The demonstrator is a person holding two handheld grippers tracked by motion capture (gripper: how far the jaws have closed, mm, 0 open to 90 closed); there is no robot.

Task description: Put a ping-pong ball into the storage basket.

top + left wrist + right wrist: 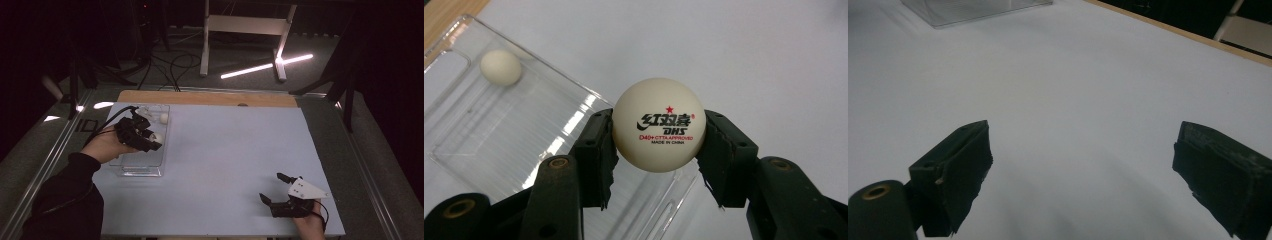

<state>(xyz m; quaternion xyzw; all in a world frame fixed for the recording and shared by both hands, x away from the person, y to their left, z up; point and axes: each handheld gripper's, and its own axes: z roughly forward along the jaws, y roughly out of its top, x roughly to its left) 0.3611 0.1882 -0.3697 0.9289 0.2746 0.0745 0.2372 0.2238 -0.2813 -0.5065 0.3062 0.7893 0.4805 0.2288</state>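
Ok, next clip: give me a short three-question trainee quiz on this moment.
1. True or false: the left hand-held gripper holds a printed ball.
2. Where does the plain ball lie? A) in the clear tray B) on the bare table
3. How do the right hand-held gripper's jaws stand?

Key: 1 true; 2 A; 3 open, nothing between them.
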